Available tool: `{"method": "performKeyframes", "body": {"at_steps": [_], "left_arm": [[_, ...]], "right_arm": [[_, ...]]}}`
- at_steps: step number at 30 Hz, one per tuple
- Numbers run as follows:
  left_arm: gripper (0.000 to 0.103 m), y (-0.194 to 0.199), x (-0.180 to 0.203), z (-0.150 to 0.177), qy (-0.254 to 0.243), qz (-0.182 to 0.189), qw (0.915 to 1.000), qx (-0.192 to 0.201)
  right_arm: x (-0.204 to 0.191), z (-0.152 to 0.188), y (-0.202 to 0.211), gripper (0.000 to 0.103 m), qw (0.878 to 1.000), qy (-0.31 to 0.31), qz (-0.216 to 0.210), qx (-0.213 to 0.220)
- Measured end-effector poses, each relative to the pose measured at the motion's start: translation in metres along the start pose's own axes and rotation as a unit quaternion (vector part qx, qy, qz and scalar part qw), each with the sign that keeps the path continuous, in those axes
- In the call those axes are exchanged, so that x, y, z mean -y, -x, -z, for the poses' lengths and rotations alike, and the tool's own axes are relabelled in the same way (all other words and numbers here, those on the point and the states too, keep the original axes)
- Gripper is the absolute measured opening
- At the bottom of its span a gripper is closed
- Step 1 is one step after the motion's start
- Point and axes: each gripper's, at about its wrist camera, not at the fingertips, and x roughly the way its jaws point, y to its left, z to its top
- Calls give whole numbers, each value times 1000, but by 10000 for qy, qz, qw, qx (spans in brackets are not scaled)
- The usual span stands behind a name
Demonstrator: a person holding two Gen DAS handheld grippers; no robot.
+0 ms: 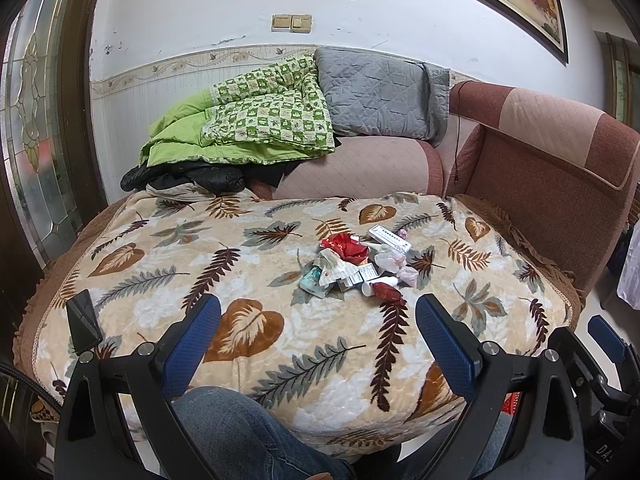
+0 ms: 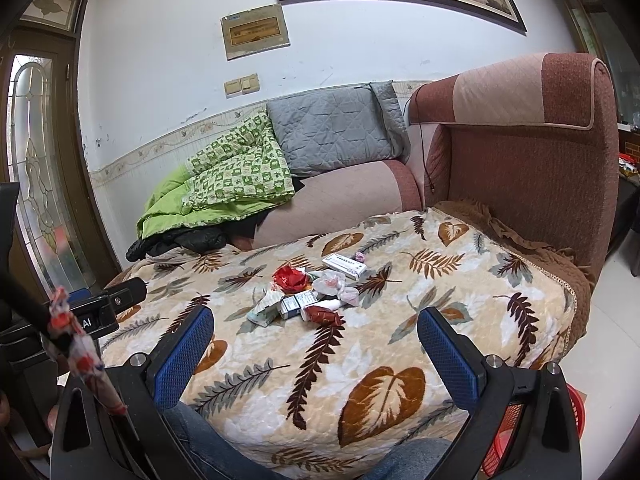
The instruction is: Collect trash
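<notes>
Both grippers hang over the near edge of a leaf-patterned blanket [image 1: 168, 256], above a person's denim-clad knee [image 1: 240, 432]. Left gripper [image 1: 318, 312]: jaws spread wide, nothing between them. Right gripper [image 2: 316, 328]: likewise spread wide and empty. On the far left of the blanket lies a dark phone [image 1: 83, 320]. Behind it, a green quilt [image 1: 256, 120] is heaped on dark clothing, with a grey cushion [image 1: 376, 92] to its right against the wall. The trash pile [image 1: 356, 264], made up of red wrappers, crumpled paper, small boxes and plastic, lies mid-blanket, ahead of both grippers and well apart from them. A red basket [image 2: 508, 432] shows low at the right.
</notes>
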Motion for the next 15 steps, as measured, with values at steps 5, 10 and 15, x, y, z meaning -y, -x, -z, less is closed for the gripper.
{"method": "performKeyframes", "body": {"at_steps": [5, 10, 15], "left_arm": [[97, 0, 0, 0, 1, 1, 10000, 3], [97, 0, 0, 0, -2, 0, 10000, 2], [97, 0, 0, 0, 1, 1, 10000, 4]], "right_arm": [[1, 0, 0, 103, 10000, 4, 3, -3], [2, 0, 0, 103, 10000, 14, 6, 3], [1, 0, 0, 103, 10000, 29, 13, 7]]}}
